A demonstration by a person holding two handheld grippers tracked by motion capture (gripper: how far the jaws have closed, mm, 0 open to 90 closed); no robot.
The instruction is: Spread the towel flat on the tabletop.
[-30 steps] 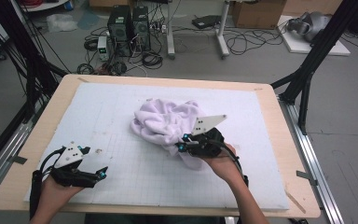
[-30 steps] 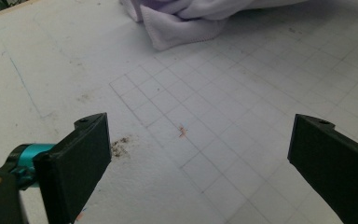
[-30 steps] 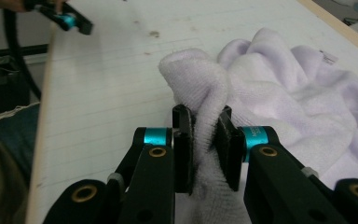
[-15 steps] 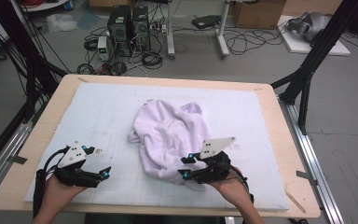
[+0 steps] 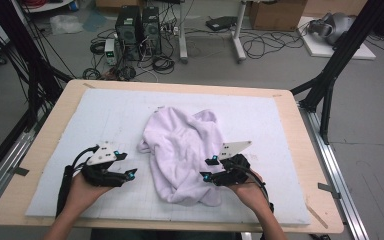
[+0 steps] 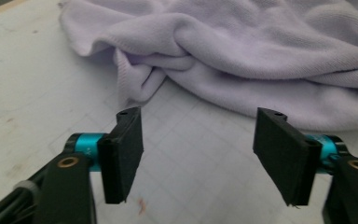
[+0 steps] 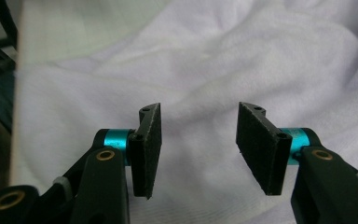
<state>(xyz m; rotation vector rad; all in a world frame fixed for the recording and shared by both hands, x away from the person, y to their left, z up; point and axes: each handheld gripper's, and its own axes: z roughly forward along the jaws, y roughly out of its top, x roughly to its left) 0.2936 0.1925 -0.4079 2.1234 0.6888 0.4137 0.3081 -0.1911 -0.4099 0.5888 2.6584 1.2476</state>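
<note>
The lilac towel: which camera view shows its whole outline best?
The high view: the lilac towel lies crumpled on the white mat, every edge visible. The left gripper view shows its near folds; the right gripper view shows close cloth.

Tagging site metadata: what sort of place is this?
Likely a lab or workshop recording rig: black desktop computer towers and tangled black cables on the grey floor, black metal frame struts around a wooden table.

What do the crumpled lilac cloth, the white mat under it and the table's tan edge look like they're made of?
The crumpled lilac cloth looks like soft terry or fleece: fuzzy matte nap, thick rounded folds. The white mat seems a thin matte sheet, perhaps foam or felt, with faint grid lines and small stains. The table's tan edge looks like plywood or wood board, smooth and unvarnished, though this is uncertain.
</note>
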